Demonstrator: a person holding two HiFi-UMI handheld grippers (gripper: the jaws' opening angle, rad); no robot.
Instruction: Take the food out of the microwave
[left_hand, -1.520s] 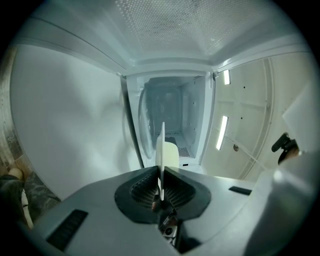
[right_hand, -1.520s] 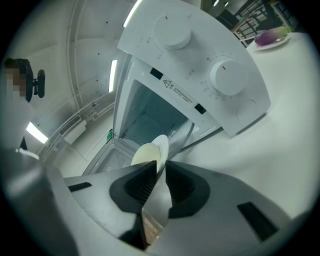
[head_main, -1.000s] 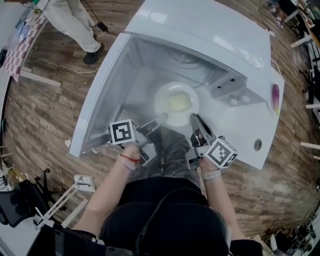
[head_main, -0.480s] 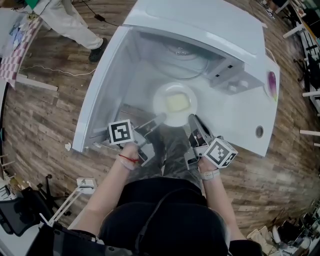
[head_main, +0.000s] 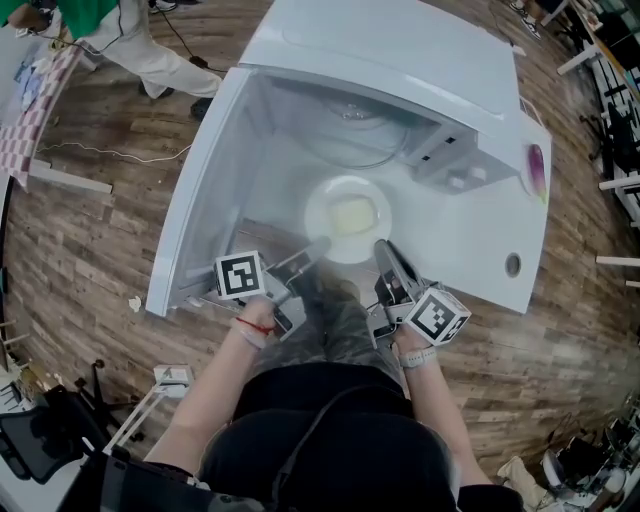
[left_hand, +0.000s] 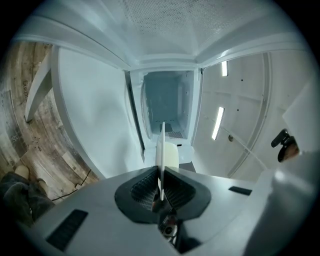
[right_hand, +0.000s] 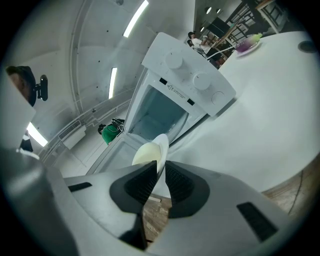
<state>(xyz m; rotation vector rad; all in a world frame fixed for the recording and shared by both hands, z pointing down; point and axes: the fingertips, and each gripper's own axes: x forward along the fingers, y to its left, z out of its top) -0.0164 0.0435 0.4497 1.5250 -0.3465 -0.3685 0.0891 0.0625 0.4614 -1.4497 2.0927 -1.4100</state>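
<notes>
- Head view: looks down on a white microwave (head_main: 400, 50), door (head_main: 200, 190) swung wide to the left, standing on a white bench (head_main: 475, 245).
- Finds the plate (head_main: 316, 228) with its pale yellow food (head_main: 352, 214) just in front of the open chamber, apart from the glass turntable (head_main: 350, 135) inside.
- Left gripper view: pinches the plate's left rim edge-on in the left gripper (left_hand: 161, 187), jaws almost together, pads pressed on the thin rim.
- Right gripper view: takes the opposite rim in the right gripper (right_hand: 159, 180), jaws a narrow gap apart, rim caught between the pads.
- Shows a person in a green top (head_main: 80, 15) on the wooden floor (head_main: 90, 250), well apart from the bench.
</notes>
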